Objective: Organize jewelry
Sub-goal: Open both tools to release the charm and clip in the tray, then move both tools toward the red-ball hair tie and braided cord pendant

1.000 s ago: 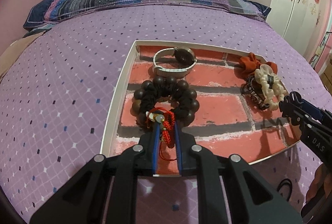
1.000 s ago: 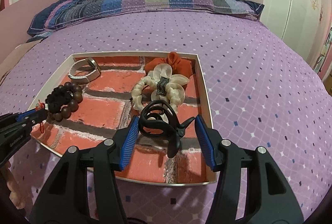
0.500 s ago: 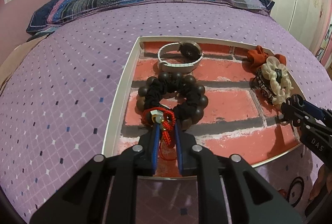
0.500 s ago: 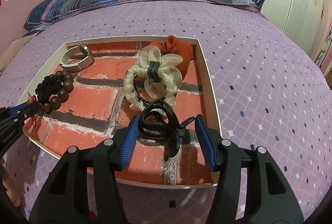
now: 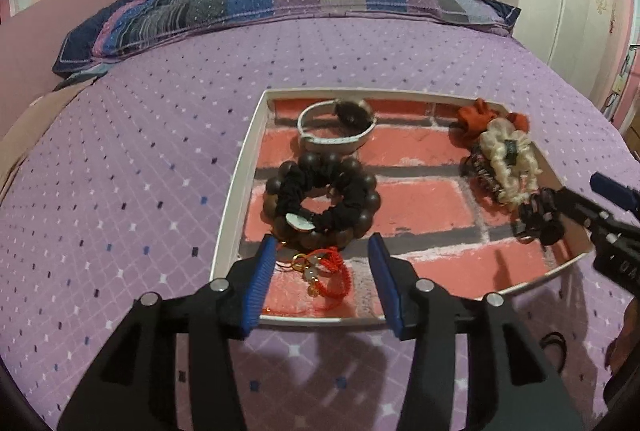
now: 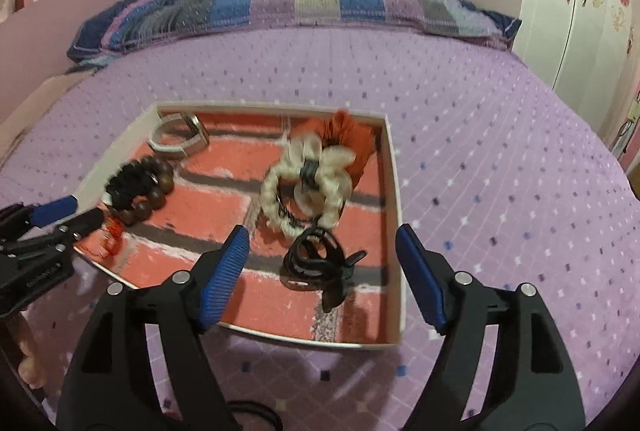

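Over the brick-print tray (image 5: 240,187) both my grippers are opening up. A second ago my left gripper (image 5: 322,281) pinched the red cord charm (image 5: 326,267); now it lies loose between the pads, long axis running left-right. My right gripper (image 6: 322,271) has dropped the black hair claw (image 6: 316,261), tail pointing toward me. Both look placed, I'd say.

a: how many trays do i have in front of me?
b: one tray (image 5: 234,207), on the bed.
a: and bracelets?
b: two: one wooden bead bracelet (image 5: 362,213) at the near left, one red cord bracelet (image 5: 334,267) beside it.
a: hair things?
b: three scrunchies, black (image 5: 340,187), cream (image 6: 276,203) and orange (image 6: 352,135), plus one black hair claw (image 6: 316,263).
a: watches?
b: one watch (image 5: 340,125), far left.
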Action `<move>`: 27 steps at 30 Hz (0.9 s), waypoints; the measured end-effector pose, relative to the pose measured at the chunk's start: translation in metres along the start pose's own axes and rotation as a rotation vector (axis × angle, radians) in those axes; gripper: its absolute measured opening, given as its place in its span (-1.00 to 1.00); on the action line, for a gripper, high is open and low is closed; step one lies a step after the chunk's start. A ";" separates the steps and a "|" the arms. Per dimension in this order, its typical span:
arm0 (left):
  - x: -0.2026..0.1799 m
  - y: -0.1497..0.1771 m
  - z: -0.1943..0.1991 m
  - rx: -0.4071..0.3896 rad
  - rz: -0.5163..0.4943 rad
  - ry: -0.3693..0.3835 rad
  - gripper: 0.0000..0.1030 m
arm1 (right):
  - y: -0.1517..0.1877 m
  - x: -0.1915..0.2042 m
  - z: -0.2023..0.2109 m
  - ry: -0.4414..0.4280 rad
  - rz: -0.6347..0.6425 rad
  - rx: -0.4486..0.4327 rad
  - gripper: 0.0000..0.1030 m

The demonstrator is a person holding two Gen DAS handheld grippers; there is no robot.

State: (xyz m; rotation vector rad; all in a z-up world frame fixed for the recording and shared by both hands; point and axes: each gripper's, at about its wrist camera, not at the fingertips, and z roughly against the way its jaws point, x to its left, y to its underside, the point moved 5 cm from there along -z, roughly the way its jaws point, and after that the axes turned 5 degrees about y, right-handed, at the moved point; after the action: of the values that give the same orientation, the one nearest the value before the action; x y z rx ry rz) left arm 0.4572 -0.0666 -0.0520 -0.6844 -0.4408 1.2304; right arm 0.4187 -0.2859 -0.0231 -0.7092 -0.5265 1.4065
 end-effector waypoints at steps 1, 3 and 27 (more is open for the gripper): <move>-0.002 -0.002 0.006 -0.005 -0.006 -0.004 -0.06 | -0.002 -0.003 0.009 0.000 -0.003 -0.015 0.53; -0.003 -0.004 0.015 -0.018 -0.012 -0.009 0.05 | -0.005 -0.011 0.024 0.005 -0.005 -0.039 0.58; -0.078 0.084 0.075 0.035 0.010 0.070 0.38 | 0.119 -0.111 0.109 0.080 -0.035 0.025 0.65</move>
State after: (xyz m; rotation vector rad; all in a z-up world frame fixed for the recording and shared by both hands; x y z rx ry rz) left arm 0.3270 -0.1082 -0.0509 -0.6980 -0.3574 1.2174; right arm 0.2460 -0.3789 -0.0245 -0.7295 -0.4554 1.3439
